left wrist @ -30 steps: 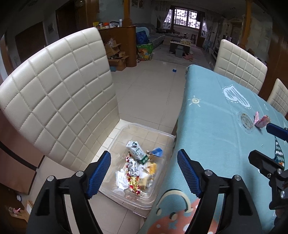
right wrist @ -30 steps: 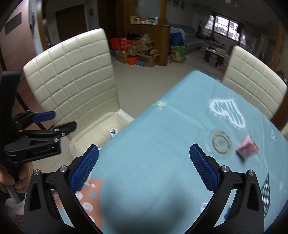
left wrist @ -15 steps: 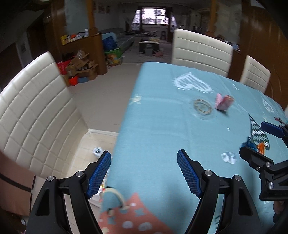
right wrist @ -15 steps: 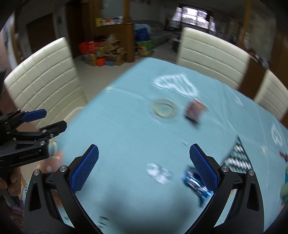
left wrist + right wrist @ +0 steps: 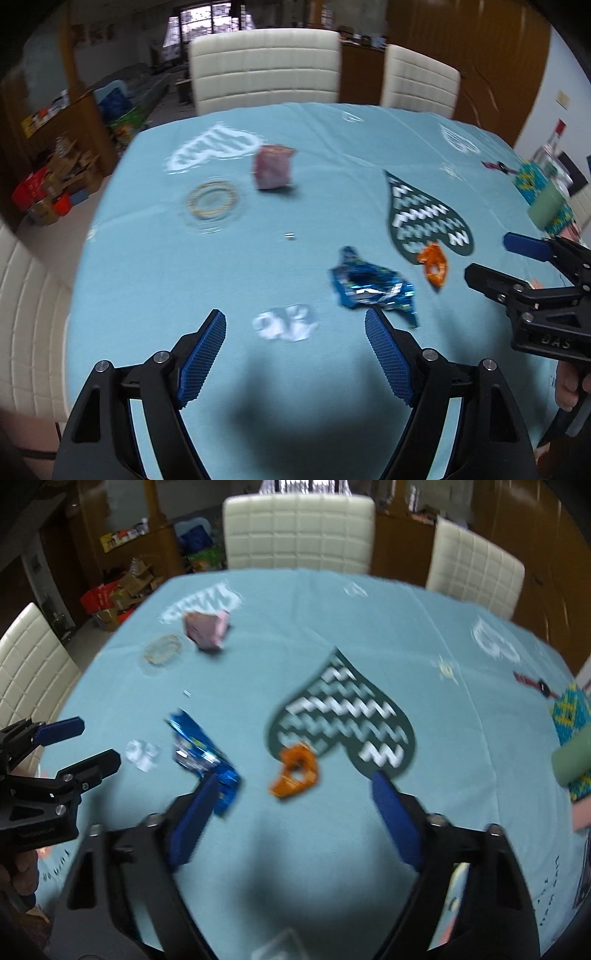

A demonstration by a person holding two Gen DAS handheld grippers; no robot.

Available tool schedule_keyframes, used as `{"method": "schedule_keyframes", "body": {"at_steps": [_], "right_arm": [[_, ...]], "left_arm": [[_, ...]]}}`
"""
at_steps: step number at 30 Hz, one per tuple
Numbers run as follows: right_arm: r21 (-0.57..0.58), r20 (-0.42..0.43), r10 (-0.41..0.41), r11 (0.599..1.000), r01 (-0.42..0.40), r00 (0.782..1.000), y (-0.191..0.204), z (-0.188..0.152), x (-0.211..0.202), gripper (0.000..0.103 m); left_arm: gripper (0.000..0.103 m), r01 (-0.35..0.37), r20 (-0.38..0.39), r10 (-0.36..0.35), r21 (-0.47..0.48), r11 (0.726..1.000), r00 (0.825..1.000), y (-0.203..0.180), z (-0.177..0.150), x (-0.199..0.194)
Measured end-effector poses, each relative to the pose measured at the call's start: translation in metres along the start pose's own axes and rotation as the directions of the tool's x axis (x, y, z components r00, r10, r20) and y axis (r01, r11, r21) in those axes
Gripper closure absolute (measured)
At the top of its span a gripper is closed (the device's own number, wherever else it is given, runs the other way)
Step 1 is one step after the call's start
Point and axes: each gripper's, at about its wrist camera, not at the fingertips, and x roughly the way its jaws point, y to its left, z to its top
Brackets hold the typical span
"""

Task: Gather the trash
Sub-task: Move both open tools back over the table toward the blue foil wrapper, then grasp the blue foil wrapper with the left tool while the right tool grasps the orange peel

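Left gripper (image 5: pixel 295 354) released, jaws wide, empty, above a crumpled clear plastic scrap (image 5: pixel 284 323). Right gripper (image 5: pixel 291 816) likewise released, empty. Crumpled blue foil wrapper (image 5: pixel 371 286) and orange wrapper (image 5: pixel 295 770) lie apart on the light-blue tablecloth (image 5: pixel 184 266); pink carton (image 5: pixel 272 167) farther off.

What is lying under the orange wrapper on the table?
The orange wrapper lies on the blue tablecloth, overlapping the tip of the dark green heart print. Whatever is directly beneath it is covered.
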Motion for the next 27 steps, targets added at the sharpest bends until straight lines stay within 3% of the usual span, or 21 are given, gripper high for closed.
{"method": "schedule_keyframes", "body": {"at_steps": [4,9,14,19,25,27], "right_arm": [[0.026,-0.029,0.036,0.999,-0.035,0.999,-0.023,-0.005,0.008,0.029],[0.007,-0.042,0.049,0.999,-0.048,0.998,-0.028,-0.004,0.023,0.031],[0.012,-0.063,0.103,0.995,-0.103,0.993,-0.034,0.002,0.04,0.032],[-0.009,-0.071,0.137,0.99,-0.138,0.988,-0.026,0.009,0.054,0.032],[0.017,-0.113,0.176,0.984,-0.175,0.978,-0.021,0.012,0.07,0.032],[0.001,-0.115,0.166,0.986,-0.167,0.979,-0.018,0.01,0.072,0.039]], "left_arm": [[0.025,0.044,-0.036,-0.041,0.071,0.997,0.998,-0.036,0.007,0.023],[0.025,0.049,-0.071,-0.041,0.112,0.992,0.997,-0.062,0.017,0.046],[0.025,0.039,-0.1,-0.028,0.111,0.993,0.995,-0.062,0.022,0.065],[0.025,-0.001,-0.075,0.009,0.109,0.994,0.997,-0.054,0.022,0.07],[0.029,0.035,-0.075,-0.03,0.077,0.996,0.997,-0.037,0.023,0.073],[0.034,0.053,-0.074,-0.049,0.059,0.997,0.996,-0.034,0.023,0.073]]}}
